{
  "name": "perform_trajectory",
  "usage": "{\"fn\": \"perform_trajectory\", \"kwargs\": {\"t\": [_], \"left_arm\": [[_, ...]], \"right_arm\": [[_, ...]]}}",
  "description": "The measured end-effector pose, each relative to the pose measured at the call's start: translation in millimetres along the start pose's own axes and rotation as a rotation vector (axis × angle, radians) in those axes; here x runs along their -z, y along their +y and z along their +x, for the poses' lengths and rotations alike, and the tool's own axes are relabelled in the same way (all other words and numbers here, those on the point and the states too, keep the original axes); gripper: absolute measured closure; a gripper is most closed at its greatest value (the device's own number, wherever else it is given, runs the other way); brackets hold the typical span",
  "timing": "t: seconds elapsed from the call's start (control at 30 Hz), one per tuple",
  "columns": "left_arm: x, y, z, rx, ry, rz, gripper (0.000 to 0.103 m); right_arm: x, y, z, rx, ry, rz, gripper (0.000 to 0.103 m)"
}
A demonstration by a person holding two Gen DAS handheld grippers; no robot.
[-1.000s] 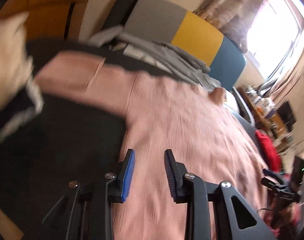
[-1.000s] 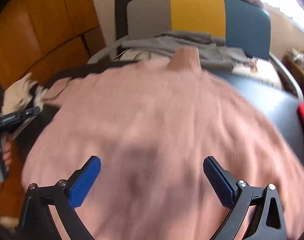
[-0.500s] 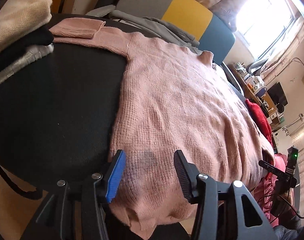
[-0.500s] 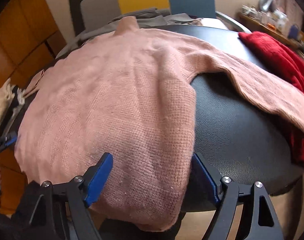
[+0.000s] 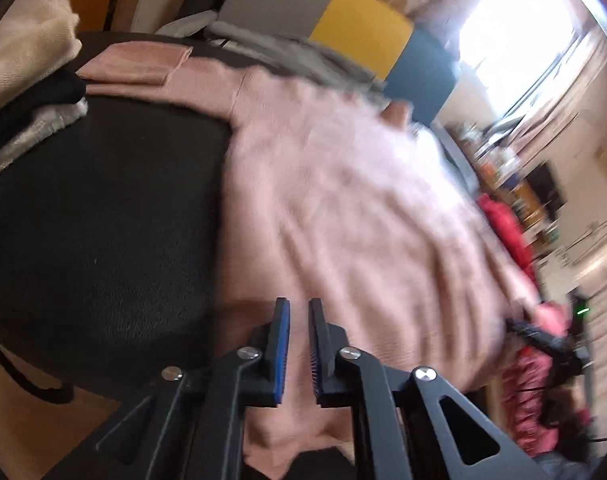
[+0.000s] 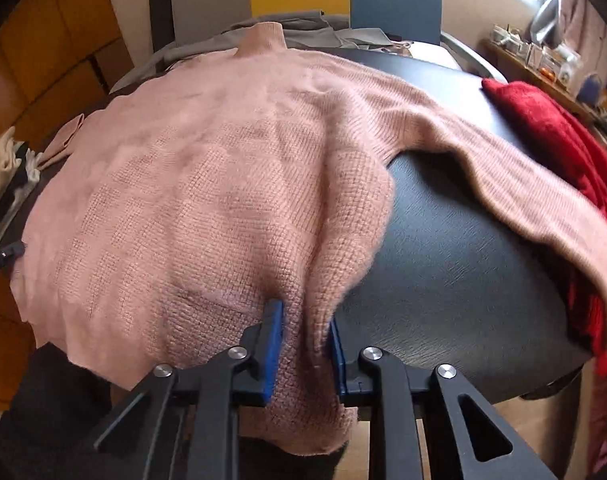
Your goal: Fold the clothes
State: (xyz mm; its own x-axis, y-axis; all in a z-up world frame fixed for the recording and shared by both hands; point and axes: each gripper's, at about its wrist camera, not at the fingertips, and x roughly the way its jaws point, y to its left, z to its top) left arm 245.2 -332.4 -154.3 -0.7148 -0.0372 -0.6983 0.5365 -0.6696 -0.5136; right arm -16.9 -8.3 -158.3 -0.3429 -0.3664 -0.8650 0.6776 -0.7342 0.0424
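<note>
On the black table (image 6: 463, 280): a pink knit sweater (image 6: 207, 184) lies flat, collar far from me, hem at the near edge so I can lift it for folding.
Right tongs (image 6: 303, 344): pinched on the hem's right corner, knit bunched between the pads.
Left tongs (image 5: 299, 348): nearly closed on the hem's left corner; view blurred.
Right sleeve (image 6: 523, 184): spread sideways over a red garment (image 6: 551, 128).

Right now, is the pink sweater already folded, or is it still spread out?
Spread out. The pink sweater lies flat on the black table, one sleeve stretched sideways. Both grippers pinch its near hem: right gripper, left gripper.
</note>
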Motion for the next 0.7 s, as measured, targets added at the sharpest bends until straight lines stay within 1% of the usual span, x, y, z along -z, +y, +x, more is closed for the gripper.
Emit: {"fn": "perform_trajectory", "kwargs": {"t": [0.03, 0.07, 0.13, 0.2, 0.23, 0.27, 0.3, 0.33, 0.37, 0.4, 0.43, 0.47, 0.5, 0.53, 0.6, 0.63, 0.7], "left_arm": [[-3, 1, -8, 0.016, -0.015, -0.007, 0.097], [-6, 3, -13, 0.010, -0.022, -0.006, 0.098], [-7, 8, -19, -0.014, -0.025, -0.006, 0.098], [-4, 16, -17, -0.065, -0.008, -0.020, 0.098], [0, 21, -17, -0.082, -0.003, -0.026, 0.091], [4, 24, -16, -0.089, -0.001, -0.032, 0.080], [9, 28, -16, -0.097, 0.000, -0.037, 0.078], [14, 32, -16, -0.105, 0.002, -0.043, 0.073], [19, 35, -14, -0.102, 0.015, -0.053, 0.067], [24, 38, -12, -0.093, 0.037, -0.065, 0.064], [28, 40, -9, -0.095, 0.051, -0.072, 0.060], [31, 40, -8, -0.109, 0.053, -0.070, 0.060], [35, 41, -6, -0.127, 0.049, -0.064, 0.060], [37, 40, -5, -0.121, 0.046, -0.064, 0.057], [39, 37, -4, -0.075, 0.042, -0.070, 0.053], [39, 34, -1, -0.072, 0.043, -0.066, 0.049], [37, 25, 5, -0.116, 0.054, -0.026, 0.047]], "right_arm": [[-3, -4, -5, 0.007, -0.005, 0.001, 0.088], [-7, -9, -10, 0.018, -0.014, 0.004, 0.097], [-10, -21, -22, 0.017, -0.035, 0.032, 0.097], [-8, -30, -25, 0.012, -0.024, 0.053, 0.097], [-6, -32, -23, -0.002, -0.016, 0.065, 0.097], [-3, -33, -20, -0.016, -0.008, 0.078, 0.096], [-1, -35, -18, -0.030, 0.000, 0.091, 0.095], [2, -36, -17, -0.044, -0.002, 0.103, 0.095], [3, -35, -17, -0.058, -0.017, 0.112, 0.093], [3, -35, -14, -0.066, -0.020, 0.122, 0.086], [2, -35, -12, -0.074, -0.022, 0.131, 0.072], [2, -35, -9, -0.086, -0.023, 0.144, 0.063], [4, -35, -7, -0.102, -0.022, 0.161, 0.047], [4, -37, -4, -0.107, -0.019, 0.178, 0.040], [7, -41, 0, -0.118, -0.008, 0.220, 0.035], [9, -44, 3, -0.149, 0.000, 0.249, 0.031], [15, -47, 7, -0.183, -0.004, 0.272, 0.029]]}}
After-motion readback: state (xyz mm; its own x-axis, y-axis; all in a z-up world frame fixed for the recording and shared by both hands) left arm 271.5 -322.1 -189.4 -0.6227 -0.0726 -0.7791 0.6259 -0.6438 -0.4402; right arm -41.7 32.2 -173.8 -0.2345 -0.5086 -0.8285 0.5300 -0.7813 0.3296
